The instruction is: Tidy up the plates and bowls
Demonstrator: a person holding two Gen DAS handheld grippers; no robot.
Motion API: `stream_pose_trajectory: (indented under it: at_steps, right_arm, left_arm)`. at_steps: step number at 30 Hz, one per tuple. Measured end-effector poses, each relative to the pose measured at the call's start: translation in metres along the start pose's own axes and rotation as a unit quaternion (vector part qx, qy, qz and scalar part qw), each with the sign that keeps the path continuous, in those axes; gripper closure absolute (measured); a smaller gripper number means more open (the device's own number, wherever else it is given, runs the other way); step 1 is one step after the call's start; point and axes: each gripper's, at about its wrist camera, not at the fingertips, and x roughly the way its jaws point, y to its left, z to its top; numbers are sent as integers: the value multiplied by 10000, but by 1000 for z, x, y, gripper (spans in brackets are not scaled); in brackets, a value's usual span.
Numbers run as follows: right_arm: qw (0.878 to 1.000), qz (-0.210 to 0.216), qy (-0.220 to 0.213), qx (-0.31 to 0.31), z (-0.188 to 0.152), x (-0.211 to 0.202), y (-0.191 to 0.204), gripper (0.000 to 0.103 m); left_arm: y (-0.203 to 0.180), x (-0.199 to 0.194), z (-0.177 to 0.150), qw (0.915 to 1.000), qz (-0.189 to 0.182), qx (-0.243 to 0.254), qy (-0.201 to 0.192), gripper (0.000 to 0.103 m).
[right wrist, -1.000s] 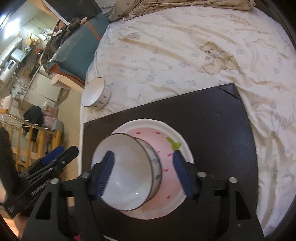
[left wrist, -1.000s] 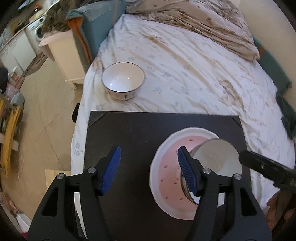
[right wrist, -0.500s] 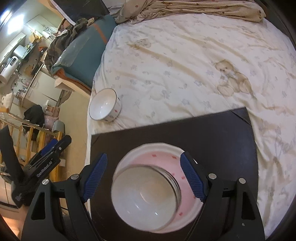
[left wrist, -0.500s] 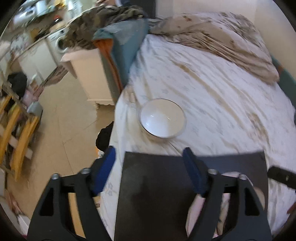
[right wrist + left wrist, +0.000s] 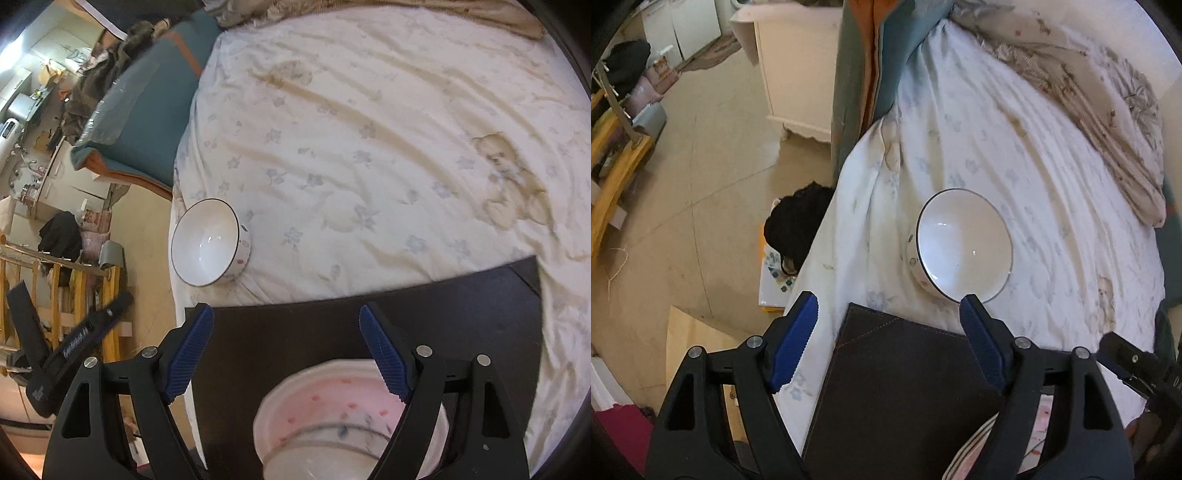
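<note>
Two bowls and one plate are what I have to sort, and all of them sit on the bed (image 5: 369, 129), the largest thing here, under a pale flowered sheet. On its near edge lies a dark mat (image 5: 905, 391). On that mat rests the pink plate (image 5: 332, 391), and a patterned bowl (image 5: 332, 454) stands in it, low in my right view and blurred. The second bowl (image 5: 964, 243), white with a dark rim, stands upright on the sheet just beyond the mat's far edge, near the side of the bed. My left fingers (image 5: 888, 339) hang spread wide above the mat's corner with nothing between them; they have just been opening, and the white bowl lies just past the right tip. My right fingers (image 5: 286, 347) are also wide apart, having just been opening, and grip nothing; they stand over the mat, with the plate and its bowl below them.
</note>
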Motion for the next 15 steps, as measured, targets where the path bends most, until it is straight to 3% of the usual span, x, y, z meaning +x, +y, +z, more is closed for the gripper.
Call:
stream_pose_trajectory:
  at_steps: [5,9,11,13,15]
  right_arm:
    - [9988,197,347,272,20,40,13,19]
    - [9981,91,564,216,30,77,31,24]
    - [9978,-3,639,186,36,95,38,31]
    - [9973,-82,718,132,42,112,43,37]
    - [9970,-156,755,112,47,123,44,41]
  left_arm:
    - [-17,20,16,9992,164,354,-71,27]
    - [-27,42,30,9981,244,559,-19,32]
    - [-31,53,34,9969,316,713,82,44]
    - [-35,64,38,9960,318,814,209,50]
    - [-38,74,39,9944,260,961,347,64]
